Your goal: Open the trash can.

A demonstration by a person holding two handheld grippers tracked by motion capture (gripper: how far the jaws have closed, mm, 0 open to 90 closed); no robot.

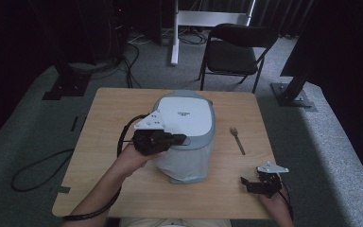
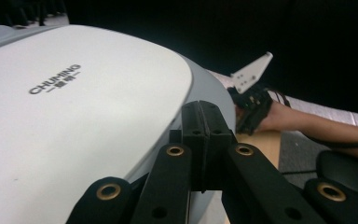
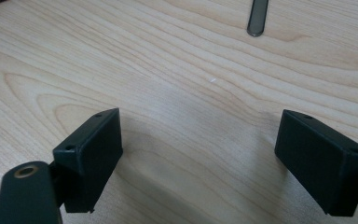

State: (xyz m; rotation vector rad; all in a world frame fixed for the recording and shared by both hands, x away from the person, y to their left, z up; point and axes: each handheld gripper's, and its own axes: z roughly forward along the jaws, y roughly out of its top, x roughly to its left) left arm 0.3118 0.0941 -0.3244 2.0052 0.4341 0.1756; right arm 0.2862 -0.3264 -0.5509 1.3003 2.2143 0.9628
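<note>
Centrally on the wooden table (image 1: 104, 123) stands a rice cooker (image 1: 185, 135), pale grey in the body with a white lid printed CHUMING, its lower part looking wrapped in something translucent, perhaps plastic film. Against the lid's front-left edge sits the left gripper (image 1: 179, 139), jaws pressed together with nothing between them, tips at the lid's rim. Well apart, near the table's right front corner, the right gripper (image 1: 245, 182) rests low with jaws spread wide over bare wood. A metal spoon (image 1: 237, 140) lies between cooker and right edge.
</note>
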